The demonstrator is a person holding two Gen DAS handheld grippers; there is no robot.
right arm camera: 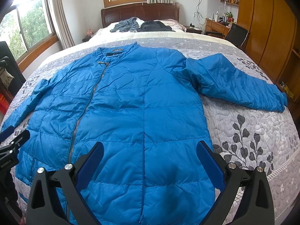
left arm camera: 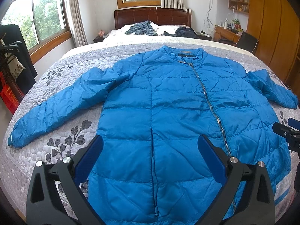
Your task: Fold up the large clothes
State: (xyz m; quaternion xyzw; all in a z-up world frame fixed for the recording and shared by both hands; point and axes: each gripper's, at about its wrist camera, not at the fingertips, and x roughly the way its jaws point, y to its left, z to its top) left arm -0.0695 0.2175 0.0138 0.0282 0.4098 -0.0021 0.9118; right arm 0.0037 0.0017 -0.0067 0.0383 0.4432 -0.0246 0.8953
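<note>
Left wrist view: a blue quilted jacket (left arm camera: 168, 112) is seen spread flat, front up and zipped, on a bed (left arm camera: 56, 150) covered by a grey leaf-patterned quilt, collar toward the wooden headboard (left arm camera: 152, 16). Both sleeves are laid outward on the quilt, one sleeve (left arm camera: 56, 105) angled toward the near-left edge. The left gripper (left arm camera: 150, 155) is held wide open above the jacket's lower hem, with nothing between its blue pads. Right wrist view: the right gripper (right arm camera: 150, 157) is likewise held spread wide and empty over the hem, its far finger near the jacket's side edge. Two crumpled garments, one grey (right arm camera: 127, 25) and one dark (right arm camera: 155, 26), are seen lying by the pillows. A desk (right arm camera: 217, 26) stands beyond the bed.
</note>
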